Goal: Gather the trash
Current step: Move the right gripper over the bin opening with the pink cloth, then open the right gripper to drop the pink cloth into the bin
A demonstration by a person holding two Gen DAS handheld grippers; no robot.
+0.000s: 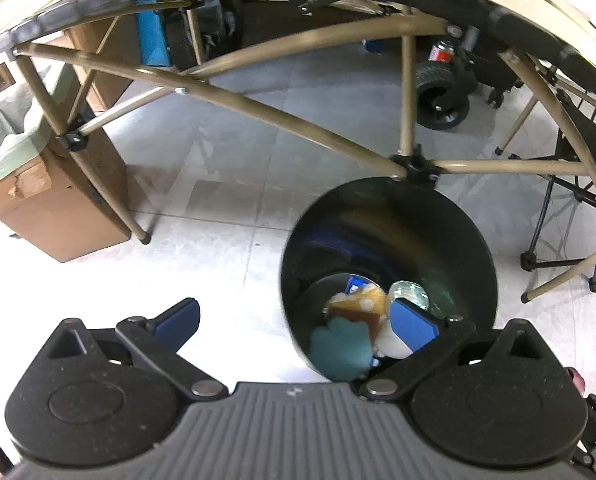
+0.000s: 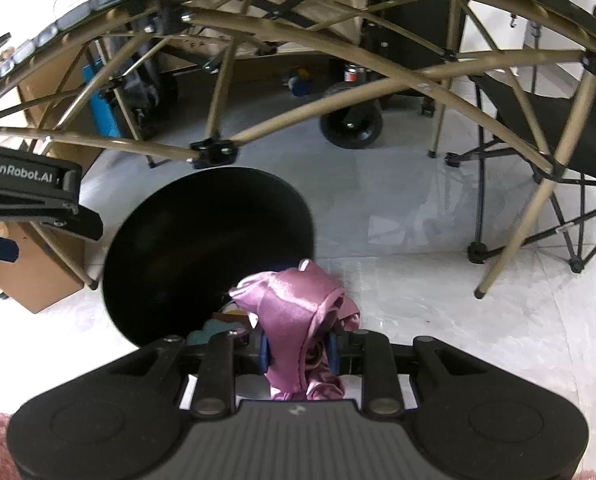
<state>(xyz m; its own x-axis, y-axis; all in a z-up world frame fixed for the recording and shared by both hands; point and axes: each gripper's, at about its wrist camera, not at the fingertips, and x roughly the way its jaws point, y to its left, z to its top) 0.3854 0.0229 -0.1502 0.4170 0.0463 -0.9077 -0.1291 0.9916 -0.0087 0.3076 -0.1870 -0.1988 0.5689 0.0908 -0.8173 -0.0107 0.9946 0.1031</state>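
A round black bin (image 1: 450, 236) stands on the pale floor under the folding table. At its bottom lie a teal scrap (image 1: 342, 344), a tan piece (image 1: 362, 300) and a clear crumpled wrapper (image 1: 410, 292). My left gripper (image 1: 298, 322) is open, its right finger over the bin's near rim, nothing between the blue pads. In the right wrist view the same bin (image 2: 201, 216) lies ahead to the left. My right gripper (image 2: 298, 350) is shut on a crumpled pink satin cloth (image 2: 293, 300), which hangs just at the bin's near right rim. The left gripper's body (image 2: 25, 188) shows at the left edge.
Tan table legs and crossbars (image 1: 281, 104) fan out above and behind the bin. A cardboard box (image 1: 49, 200) with a green liner stands at the left. A black wheel (image 1: 442, 96) and a spray can (image 1: 440, 50) sit behind. A black folding chair (image 2: 558, 128) is on the right.
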